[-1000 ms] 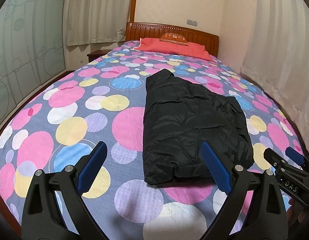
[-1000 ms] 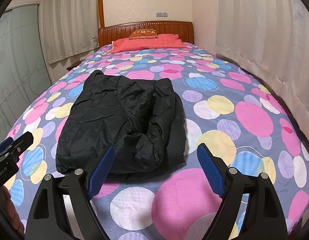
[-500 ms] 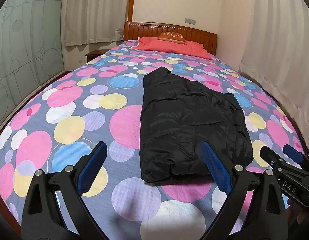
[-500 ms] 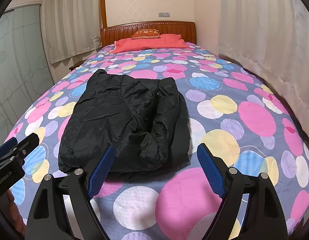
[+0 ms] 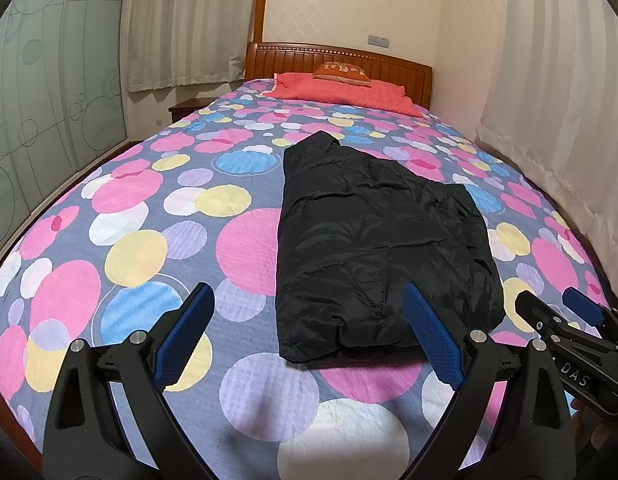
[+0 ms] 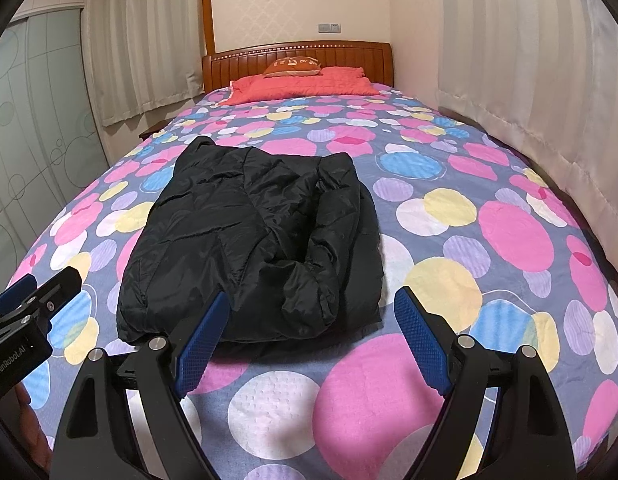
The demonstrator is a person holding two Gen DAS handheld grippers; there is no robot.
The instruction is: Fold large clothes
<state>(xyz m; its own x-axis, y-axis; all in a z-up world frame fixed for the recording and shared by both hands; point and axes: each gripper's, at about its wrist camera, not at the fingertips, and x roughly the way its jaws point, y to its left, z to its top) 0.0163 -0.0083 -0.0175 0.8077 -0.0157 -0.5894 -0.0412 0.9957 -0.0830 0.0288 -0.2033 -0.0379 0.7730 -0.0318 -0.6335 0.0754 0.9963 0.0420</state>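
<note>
Nearest, left gripper (image 5: 309, 332): black frame, blue textured pads, jaws spread wide, nothing between them; it hovers above the foot of the bed, short of the garment's near left corner.

Right gripper (image 6: 311, 330): same make, jaws likewise spread wide and empty, aimed at the near right part of the garment. Each gripper shows at the edge of the other's view.

Bedspread (image 5: 121, 248): grey-blue with pink, yellow, blue and white circles, lying flat across the whole bed; it bears the garment.

Black puffer jacket (image 5: 373, 240): the task's thing, lying lengthwise at mid-bed, nearer the foot than the pillows. It appears already folded in at the sides into a long rectangle; in the right wrist view a sleeve (image 6: 321, 248) lies bunched along the top right.

Step in hand, as judged: seize the near edge for a fold towards the collar. To do it well, bring both grippers down on the two near corners together, pinch through all layers including the loose sleeve, lift evenly and lay the edge square. Slippery padded fabric may spring back; press it flat once laid.

Farther: coral pillow (image 6: 305, 84) with an orange cushion (image 6: 293, 67) on it, wooden headboard (image 6: 349, 54), pale curtains (image 5: 181, 28) on both sides.
</note>
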